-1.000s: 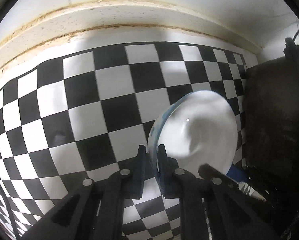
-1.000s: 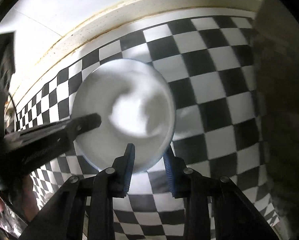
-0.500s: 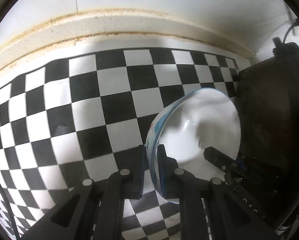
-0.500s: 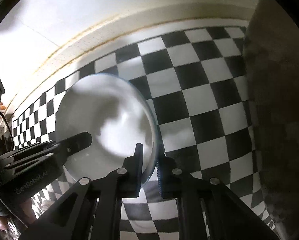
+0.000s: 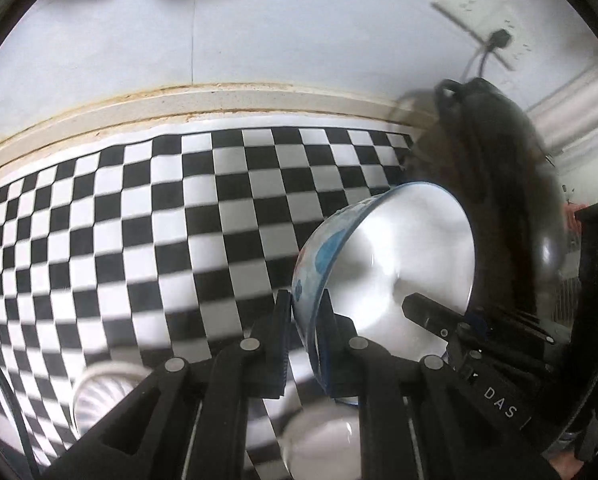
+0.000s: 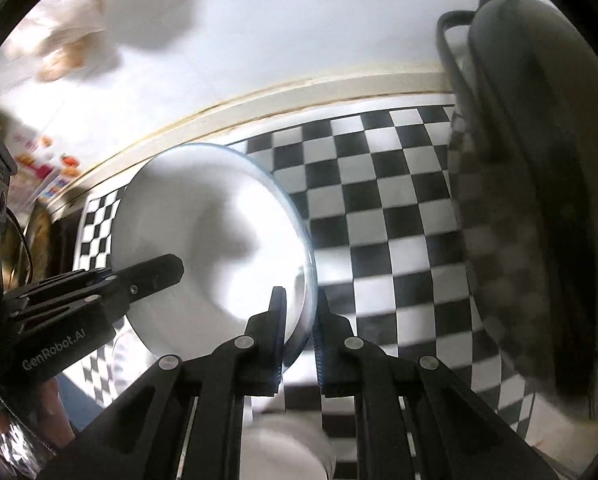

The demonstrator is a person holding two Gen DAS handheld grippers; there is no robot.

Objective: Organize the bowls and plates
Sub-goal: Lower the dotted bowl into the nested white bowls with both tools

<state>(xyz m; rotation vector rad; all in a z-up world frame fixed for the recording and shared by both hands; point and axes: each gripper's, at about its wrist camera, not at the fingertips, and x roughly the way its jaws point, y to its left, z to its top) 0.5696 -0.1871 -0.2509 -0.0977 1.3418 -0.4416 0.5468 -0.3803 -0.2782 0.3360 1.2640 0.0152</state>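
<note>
A white bowl (image 5: 387, 264) with a blue pattern on its outside hangs tilted above the checkered tablecloth (image 5: 139, 220). My left gripper (image 5: 305, 304) is shut on its left rim, one finger inside and one outside. Across the bowl, a finger of my right gripper (image 5: 423, 312) reaches over the far rim. In the right wrist view the same bowl (image 6: 219, 232) shows its white inside, and my right gripper (image 6: 301, 300) is shut on its right rim. The left gripper (image 6: 155, 272) comes in from the left.
A large dark pot (image 5: 499, 184) with a handle stands close on the right, also seen as the dark pot (image 6: 539, 160). Below lie a white ribbed dish (image 5: 99, 384) and another white bowl (image 5: 323, 444). A wall socket (image 5: 475, 4) sits on the white wall.
The right gripper's jaws closed onto the bowl's rim. Both grippers then rose with the bowl, so the table looks farther away and dishes beneath have come into view.
</note>
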